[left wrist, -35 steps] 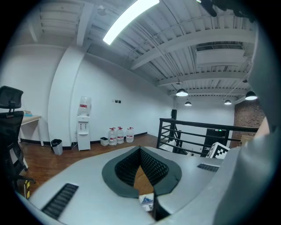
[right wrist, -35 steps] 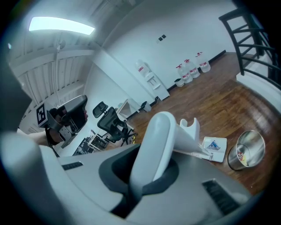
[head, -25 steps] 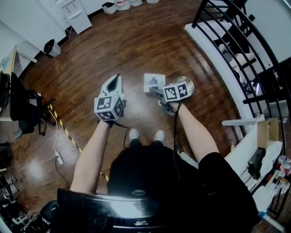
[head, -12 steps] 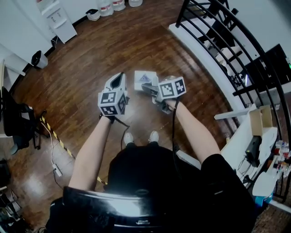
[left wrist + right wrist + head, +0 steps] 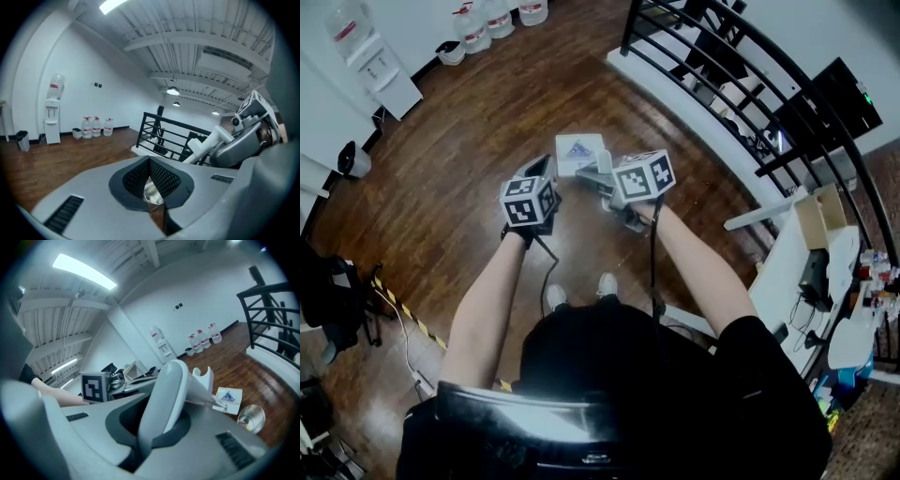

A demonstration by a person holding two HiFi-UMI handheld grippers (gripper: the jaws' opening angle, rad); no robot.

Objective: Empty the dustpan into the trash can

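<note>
**Dustpan clamped in the right gripper, trash can down on the floor**

Got the dustpan [image 5: 174, 376] clamped by its chunky white handle in the right gripper [image 5: 157, 416], properly tight, up above the brown wood floor [image 5: 478, 112]. Got the left gripper [image 5: 150, 164] squeezed fully shut on nothing, hanging close by on the left of the other one. Can spot the trash can [image 5: 251, 418], shiny and round, standing open-topped on the floor down past the handle's far end; also peeking through the notch under the left jaws. Can see a white square with a blue print [image 5: 579, 150] right at that far end, just beside the can. Honestly can't tell whether that's the pan itself or something lying on the floor. Standing near a black railing [image 5: 179, 123], with water bottles [image 5: 96, 126] lined up further back.
</note>
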